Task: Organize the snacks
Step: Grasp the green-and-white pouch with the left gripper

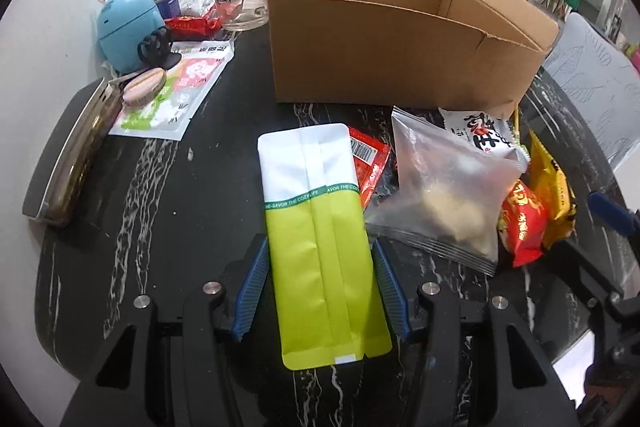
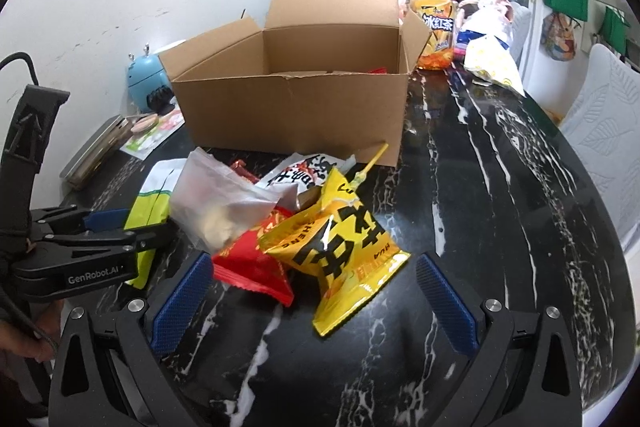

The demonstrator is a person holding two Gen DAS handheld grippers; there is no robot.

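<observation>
Black marble table carries an open cardboard box at twelve o'clock. My left tongs straddle the green-white pouch, half open, pads alongside, long axis toward twelve. My right tongs gape wide around the yellow packet, empty.

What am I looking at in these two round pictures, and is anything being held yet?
There is no robot here: a person carries a two-finger gripper in each hand, each with a wide-angle camera looking along its blue pads.

The left camera shows the left gripper straddling a green and white pouch on the black marbled table. The pads flank its edges; whether they press on it I cannot tell.

The right camera shows the right gripper, jaws wide open, around the lower end of a yellow bag without touching it. The left gripper appears at that picture's left edge.

Beside these lie a red packet and a clear bag. Behind stands an open cardboard box.
</observation>
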